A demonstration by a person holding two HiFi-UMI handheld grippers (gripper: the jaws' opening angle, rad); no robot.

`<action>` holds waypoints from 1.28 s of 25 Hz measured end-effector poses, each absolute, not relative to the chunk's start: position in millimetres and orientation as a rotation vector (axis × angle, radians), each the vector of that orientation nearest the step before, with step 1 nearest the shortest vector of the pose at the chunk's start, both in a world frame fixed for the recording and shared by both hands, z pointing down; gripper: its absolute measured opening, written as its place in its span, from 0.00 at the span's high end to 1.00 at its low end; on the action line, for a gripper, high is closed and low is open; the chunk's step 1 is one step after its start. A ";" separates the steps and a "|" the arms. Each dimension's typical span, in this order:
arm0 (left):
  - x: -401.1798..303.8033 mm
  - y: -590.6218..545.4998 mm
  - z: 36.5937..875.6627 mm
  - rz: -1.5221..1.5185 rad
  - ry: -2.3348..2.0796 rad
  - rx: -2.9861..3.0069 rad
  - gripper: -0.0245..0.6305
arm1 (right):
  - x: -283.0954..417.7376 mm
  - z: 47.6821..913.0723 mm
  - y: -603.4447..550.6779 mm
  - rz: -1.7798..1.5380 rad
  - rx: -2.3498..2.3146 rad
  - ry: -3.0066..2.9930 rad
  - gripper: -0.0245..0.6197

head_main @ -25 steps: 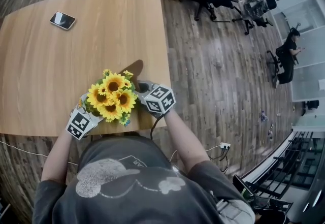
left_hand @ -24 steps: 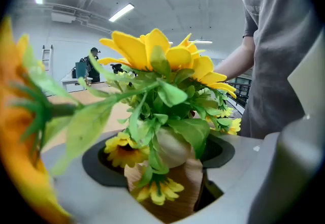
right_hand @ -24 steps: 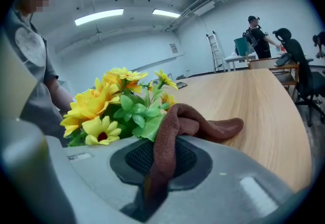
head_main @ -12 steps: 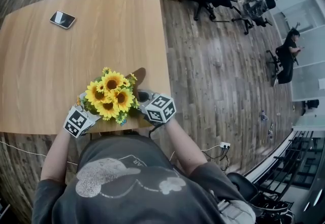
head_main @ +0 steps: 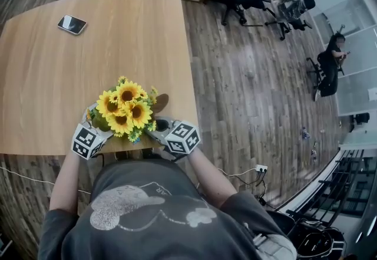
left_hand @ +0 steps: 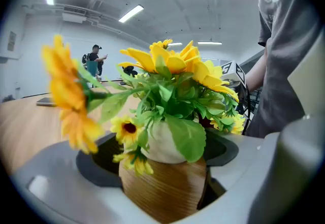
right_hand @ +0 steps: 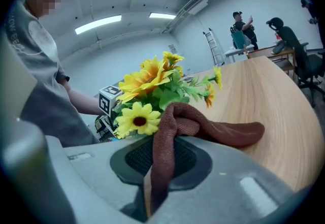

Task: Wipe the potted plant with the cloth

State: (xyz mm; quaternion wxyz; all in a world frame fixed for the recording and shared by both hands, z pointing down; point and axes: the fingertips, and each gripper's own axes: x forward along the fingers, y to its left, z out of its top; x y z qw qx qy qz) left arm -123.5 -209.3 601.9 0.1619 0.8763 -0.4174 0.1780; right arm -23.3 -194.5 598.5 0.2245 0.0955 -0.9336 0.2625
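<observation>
My left gripper (head_main: 95,131) is opening, pot (left_hand: 165,187) loose between its fingers (left_hand: 40,180). Looks light, top-heavy; I'd grip the ribbed belly. Right gripper (head_main: 158,127) pinches limp cloth (right_hand: 172,131).

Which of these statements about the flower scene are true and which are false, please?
1. The right gripper is clamped on a brown cloth. True.
2. The flowers are red roses. False: they are yellow sunflowers.
3. The wooden pot stands between the jaws of the left gripper. True; those jaws are opening.
4. The phone lies right beside the pot. False: it lies toward the far left of the table, well apart from the plant, which stands near the table's near edge.
</observation>
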 end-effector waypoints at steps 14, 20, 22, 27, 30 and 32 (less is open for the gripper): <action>-104.1 -170.6 606.0 0.429 -1.497 2.317 0.16 | -14.9 585.9 -171.2 0.775 0.229 -2.617 0.89; -92.4 -191.5 602.1 0.378 -1.661 2.195 0.11 | 44.9 582.6 -204.4 0.846 0.525 -2.617 0.89; -85.8 -195.8 604.2 0.379 -1.690 2.155 0.04 | 58.7 581.6 -213.0 0.850 0.598 -2.611 0.89; -76.3 -207.0 618.7 0.441 -1.779 1.996 0.01 | 77.1 582.0 -222.6 0.858 0.683 -2.603 0.89; -82.8 -218.4 609.6 0.415 -1.909 1.939 0.00 | 78.1 581.9 -222.0 0.868 0.671 -2.611 0.89; -85.7 -226.0 602.5 0.430 -1.992 1.928 0.00 | 77.5 581.6 -222.0 0.872 0.648 -2.622 0.89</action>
